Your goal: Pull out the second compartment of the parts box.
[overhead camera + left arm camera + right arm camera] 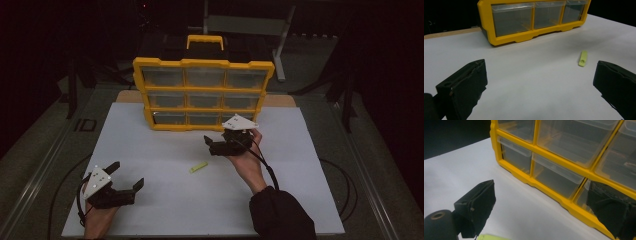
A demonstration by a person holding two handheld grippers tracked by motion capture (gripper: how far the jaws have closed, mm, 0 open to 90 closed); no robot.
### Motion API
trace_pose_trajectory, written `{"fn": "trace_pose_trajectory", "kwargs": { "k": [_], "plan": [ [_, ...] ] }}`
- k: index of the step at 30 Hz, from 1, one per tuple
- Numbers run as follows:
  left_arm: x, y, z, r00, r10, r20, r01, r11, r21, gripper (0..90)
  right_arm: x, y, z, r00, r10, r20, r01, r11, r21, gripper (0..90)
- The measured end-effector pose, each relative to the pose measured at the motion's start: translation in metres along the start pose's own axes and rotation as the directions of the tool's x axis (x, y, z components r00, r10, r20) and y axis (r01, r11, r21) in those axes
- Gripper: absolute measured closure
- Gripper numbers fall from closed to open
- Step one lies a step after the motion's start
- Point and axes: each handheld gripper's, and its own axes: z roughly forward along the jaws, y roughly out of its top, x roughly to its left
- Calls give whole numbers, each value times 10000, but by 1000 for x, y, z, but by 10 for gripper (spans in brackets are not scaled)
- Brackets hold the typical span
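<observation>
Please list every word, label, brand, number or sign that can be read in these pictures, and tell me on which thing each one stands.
There is no text that can be read.
Yellow drawer organizer: no label or brand shows on its frame or its clear drawers.
Small yellow-green piece on the white table: it carries a tiny mark, too small to read.
Left gripper and right gripper: plain black jaws and grey plates, no writing.

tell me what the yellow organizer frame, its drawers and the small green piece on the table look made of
The organizer frame looks like molded opaque yellow plastic with a slight sheen on rounded edges. Its drawers seem clear plastic, as you see through their walls. The small green piece looks like matte lime plastic, though it is too small to be sure.
</observation>
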Motion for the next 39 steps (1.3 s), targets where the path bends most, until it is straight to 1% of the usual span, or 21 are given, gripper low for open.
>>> {"fn": "trace_pose_trajectory", "kwargs": {
  "k": [3,6,7,8,11,12,17,20,22,25,27,30,33,35,36,37,39],
  "plan": [
    [0,0,0,10000,25,15,-25,10000,26,3,1,3,5,9999,-158,-22,158,9997,174,86],
    [0,0,0,10000,31,22,-31,10000,24,3,1,4,6,9998,-213,-21,214,9996,198,86],
    [0,0,1,10000,38,20,-38,10000,32,3,2,8,9,9993,-378,-14,379,9990,242,86],
    [0,0,1,10000,43,21,-43,10000,35,3,2,9,10,9991,-428,3,428,9988,219,86],
    [0,0,0,10000,34,17,-34,10000,-3,3,2,12,13,9989,-478,15,477,9985,279,86],
    [0,0,0,10000,33,12,-33,10000,5,3,2,14,16,9983,-579,59,577,9978,322,86],
    [0,0,0,10000,38,27,-38,10000,-11,3,3,19,22,9974,-716,108,711,9968,376,86],
    [0,0,0,10000,35,35,-35,10000,-18,3,4,22,27,9957,-904,200,893,9946,533,86],
    [0,0,0,10000,16,45,-15,10000,-38,3,3,25,31,9931,-1129,307,1106,9916,676,86],
    [0,0,0,10000,40,42,-40,10000,-7,3,4,26,34,9915,-1244,380,1211,9894,801,87],
    [0,0,0,10000,43,49,-43,10000,-4,3,5,29,37,9878,-1486,460,1439,9852,932,86],
    [0,0,0,10000,23,50,-23,10000,-32,3,5,30,38,9866,-1562,467,1514,9840,935,86],
    [0,0,0,10000,43,57,-43,10000,-3,3,6,35,42,9782,-1992,580,1918,9748,1143,86],
    [0,0,0,10000,25,67,-25,10000,-19,3,6,35,42,9782,-1992,580,1918,9748,1143,86],
    [0,0,0,10000,41,77,-41,10000,9,3,6,35,43,9764,-2064,631,1979,9729,1200,87],
    [0,0,0,10000,39,78,-39,10000,5,3,6,38,46,9722,-2237,693,2134,9681,1312,86],
    [0,0,0,10000,24,79,-24,10000,-21,3,4,40,48,9705,-2288,765,2172,9667,1357,87]
  ]
}}
